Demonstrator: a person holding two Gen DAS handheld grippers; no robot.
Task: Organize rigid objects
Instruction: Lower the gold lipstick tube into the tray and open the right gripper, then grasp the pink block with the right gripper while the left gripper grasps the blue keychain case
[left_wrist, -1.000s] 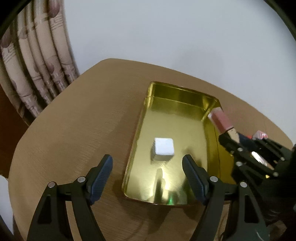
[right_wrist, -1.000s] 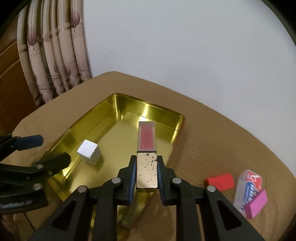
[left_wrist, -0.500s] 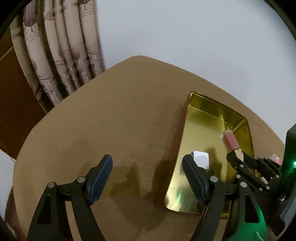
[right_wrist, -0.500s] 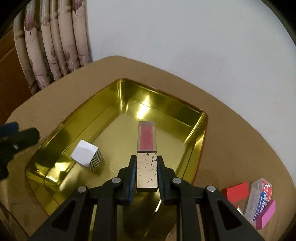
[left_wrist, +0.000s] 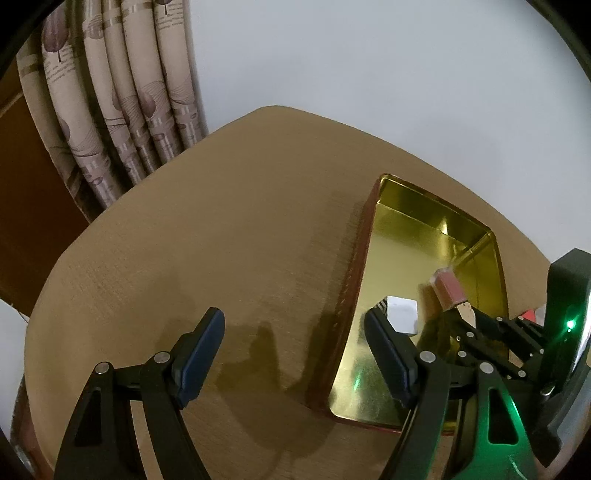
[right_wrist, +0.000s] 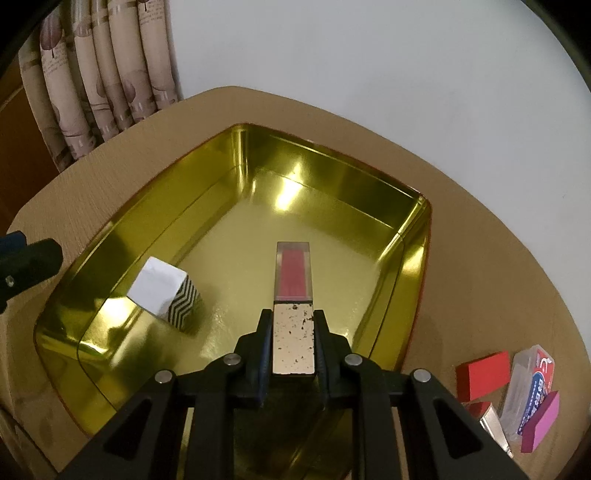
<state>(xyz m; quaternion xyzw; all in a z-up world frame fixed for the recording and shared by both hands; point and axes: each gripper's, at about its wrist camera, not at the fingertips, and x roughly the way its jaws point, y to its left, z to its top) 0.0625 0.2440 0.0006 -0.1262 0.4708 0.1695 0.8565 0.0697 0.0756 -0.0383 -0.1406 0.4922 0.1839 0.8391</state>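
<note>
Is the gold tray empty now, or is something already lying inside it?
Not empty. A white cube with a zigzag side lies on the floor of the gold tray.

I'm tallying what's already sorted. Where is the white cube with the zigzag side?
In the right wrist view, the white cube sits inside the gold tray, at its left, left of the right gripper.

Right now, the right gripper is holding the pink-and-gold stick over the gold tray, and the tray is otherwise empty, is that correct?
Not quite: the gold tray is not otherwise empty; the right wrist view shows a white cube with a zigzag side lying in it. The right gripper does hold the pink-and-gold stick over it.
</note>
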